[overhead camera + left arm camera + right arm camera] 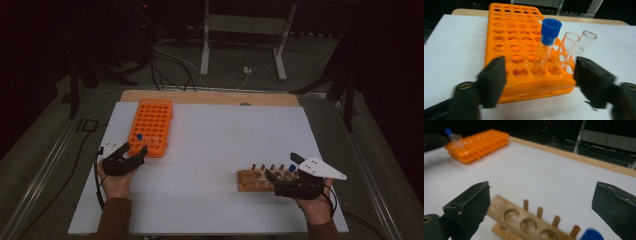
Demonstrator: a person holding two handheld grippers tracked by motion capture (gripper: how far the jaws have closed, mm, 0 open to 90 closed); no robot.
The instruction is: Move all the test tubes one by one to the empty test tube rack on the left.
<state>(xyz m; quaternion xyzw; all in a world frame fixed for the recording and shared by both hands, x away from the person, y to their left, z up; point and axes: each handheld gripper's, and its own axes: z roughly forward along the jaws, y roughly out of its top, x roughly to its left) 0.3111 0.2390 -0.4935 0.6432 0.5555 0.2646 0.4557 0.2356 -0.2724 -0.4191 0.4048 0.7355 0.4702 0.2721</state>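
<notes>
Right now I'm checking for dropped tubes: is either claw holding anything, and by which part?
Nothing is held. The left claw stands open before the blue-capped tube in the orange rack; the right claw is open.

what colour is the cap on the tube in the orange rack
Blue: the cap tops the tube, clearest in the left gripper view.

Orange tube rack (524,45), blue-capped clear tube (546,47), pale wooden rack (524,220), white table (225,145), black fingers (492,80).

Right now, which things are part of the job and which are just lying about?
In the job: orange rack, blue-capped tube, two uncapped tubes, wooden rack, left gripper, right gripper.
Lying about: floor cables, metal stand.
</notes>
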